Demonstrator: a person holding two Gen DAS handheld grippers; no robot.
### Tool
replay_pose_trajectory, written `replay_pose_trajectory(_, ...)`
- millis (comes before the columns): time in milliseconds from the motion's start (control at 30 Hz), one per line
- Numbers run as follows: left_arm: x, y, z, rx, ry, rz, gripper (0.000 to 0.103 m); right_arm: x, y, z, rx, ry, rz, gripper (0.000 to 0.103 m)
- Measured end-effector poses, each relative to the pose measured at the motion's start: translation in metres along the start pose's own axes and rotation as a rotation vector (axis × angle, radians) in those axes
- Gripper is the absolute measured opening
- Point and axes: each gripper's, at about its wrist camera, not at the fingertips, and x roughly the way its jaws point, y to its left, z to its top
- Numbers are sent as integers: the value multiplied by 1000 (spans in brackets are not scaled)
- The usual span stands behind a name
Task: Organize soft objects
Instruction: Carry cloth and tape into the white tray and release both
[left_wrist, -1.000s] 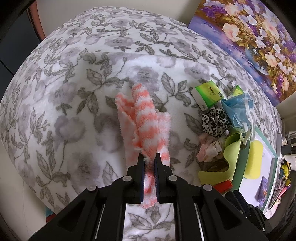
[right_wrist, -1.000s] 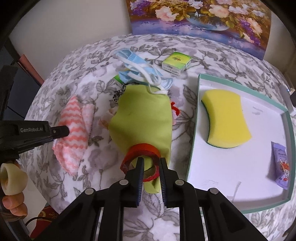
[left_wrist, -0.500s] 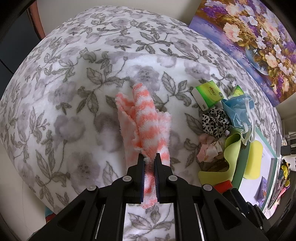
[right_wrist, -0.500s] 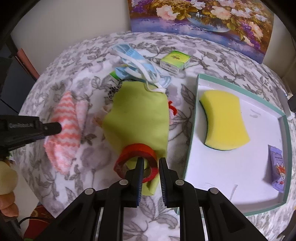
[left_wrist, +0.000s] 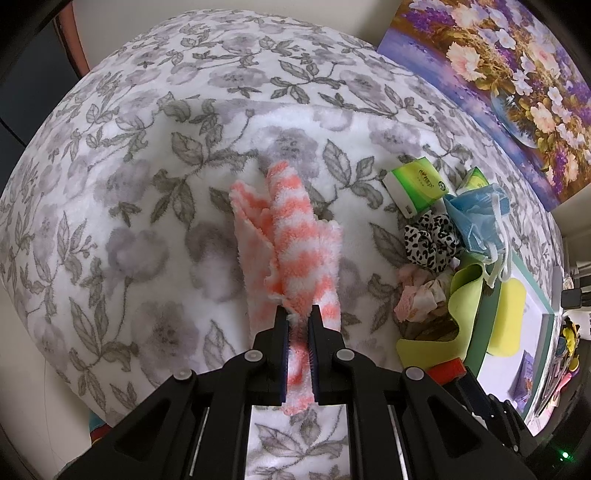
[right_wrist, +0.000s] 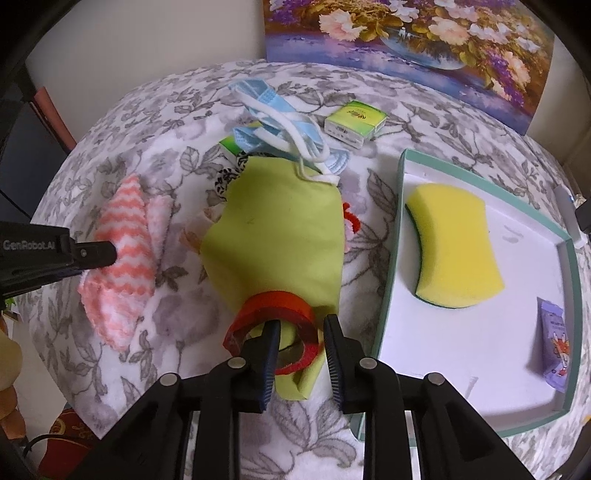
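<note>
Fleece surface: a grey-flowered blanket (left_wrist: 155, 177) covers what carries everything; whether a desk or a bed lies beneath it cannot be told, so "blanket" is the name used.
Left gripper (left_wrist: 298, 323): pressed together on a fold of the coral-and-white striped cloth (left_wrist: 295, 251), exactly as in the earlier views; neither cloth nor gripper has shifted.
Right gripper (right_wrist: 301, 332): the one real change. A moment ago its fingers were nearly shut; now the jaws are opening and stand visibly apart.
Between the jaws: the near arc of the red band (right_wrist: 273, 314) and a strip of the lime-green cloth (right_wrist: 280, 236) under it. The left finger sits inside the band's loop and the right finger stands off outside it, so nothing looks pinched.
Where the soft things lie: lime-green cloth mid-blanket beside the tray's left wall; blue face mask (right_wrist: 280, 122) at its far end; leopard scrunchie (left_wrist: 430, 242) and a crumpled pink cloth (left_wrist: 417, 295) toward the striped cloth.
Teal tray (right_wrist: 391, 266): on the blanket's right side, holding the yellow sponge (right_wrist: 454, 251) and a small purple packet (right_wrist: 554, 343).
Meaning for the task: judging by the widening jaws, the right side is either letting the band go or setting up a fresh bite; most of the pile remains unsorted outside the tray.
</note>
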Motion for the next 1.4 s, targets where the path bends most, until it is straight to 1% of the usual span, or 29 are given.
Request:
replay_pose_trajectory(67, 0, 0, 0, 0, 0, 1, 10, 3, 0, -1, 6, 10, -7, 13)
replay_pose_trajectory(100, 0, 0, 0, 1, -1, 1, 10, 3, 1, -1, 3, 10, -11, 12)
replay_pose_trajectory(167, 0, -1, 0, 3, -2, 1, 10, -3, 3, -1, -13, -5, -5, 11)
replay_pose_trajectory(300, -5, -1, 0, 10, -15, -4, 10, -23, 9, 2, -37, -66, 8, 11)
replay_pose_trajectory(400, -13, 0, 1, 4, -32, -24, 10, -34, 9, 3, -31, -94, 5, 11)
replay_pose_trajectory(700, -56, 2, 0, -2, -133, -102, 10, -60, -10, 5, 48, -140, -17, 11)
replay_pose_trajectory(867, -82, -5, -6, 5, -197, -133, 10, -70, -26, 5, 96, -158, -21, 11)
replay_pose_trajectory(1000, -102, -22, -15, 45, -245, -156, 10, -78, -44, 2, 146, -171, -23, 11)
replay_pose_trajectory(1133, -113, -52, -31, 117, -279, -177, 10, -84, -66, -3, 203, -179, -41, 11)
replay_pose_trajectory(1233, -108, -77, -44, 177, -269, -193, 10, -85, -90, -9, 263, -171, -60, 11)
replay_pose_trajectory(1300, -103, -96, -53, 217, -256, -203, 10, -81, -108, -15, 308, -147, -76, 11)
replay_pose_trajectory(1400, -98, -126, -65, 287, -254, -202, 10, -76, -136, -26, 366, -109, -126, 11)
